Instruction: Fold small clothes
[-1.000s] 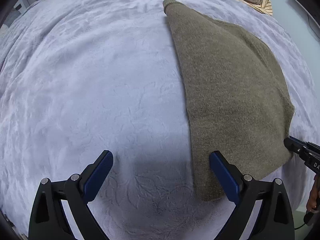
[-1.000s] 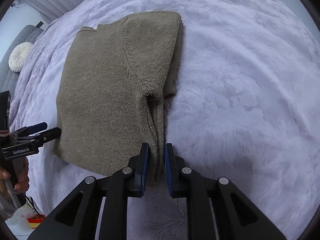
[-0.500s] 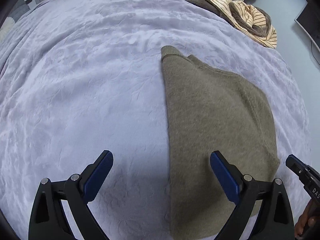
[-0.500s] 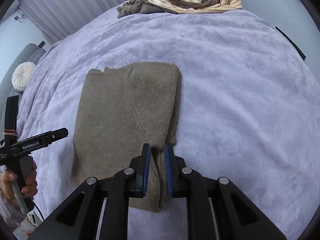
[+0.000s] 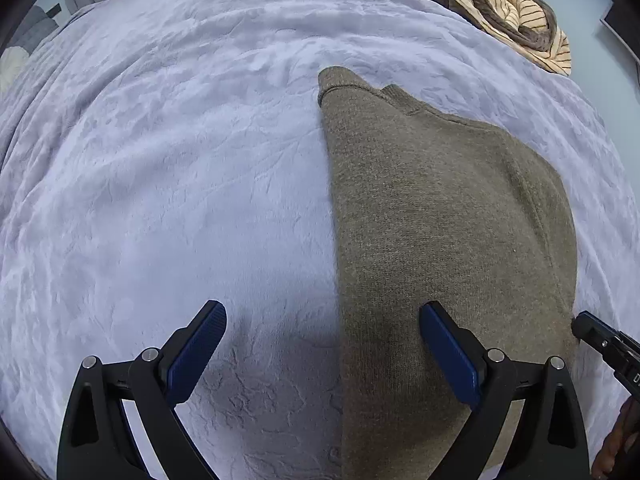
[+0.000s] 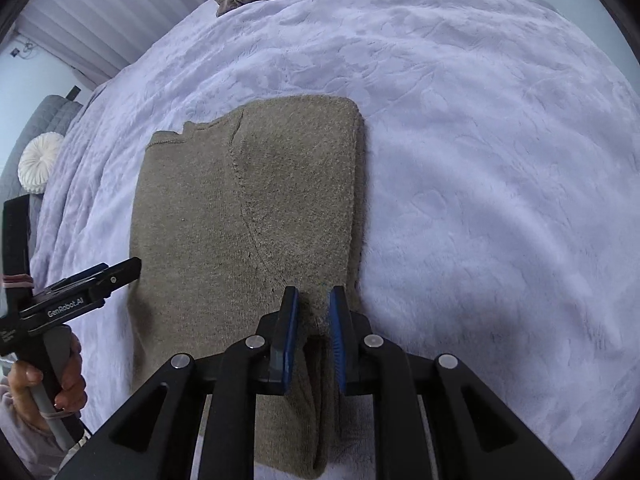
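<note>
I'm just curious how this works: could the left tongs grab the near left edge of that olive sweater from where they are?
Probably yes. The left tongs stand open right over the olive sweater, its left edge lying between the pads, with only bare blanket beside it. Nothing blocks the way.

Bedroom: plush bedspread (image 5: pixel 200 160), clothes pile (image 5: pixel 512 12) (unfolded).

soft, even daylight fills both fisheye views; edges bow heavily into black corners. faint shadows pool on the blanket (image 5: pixel 160 200) beneath the grippers. focus holds sharp, no glare or blur.
</note>
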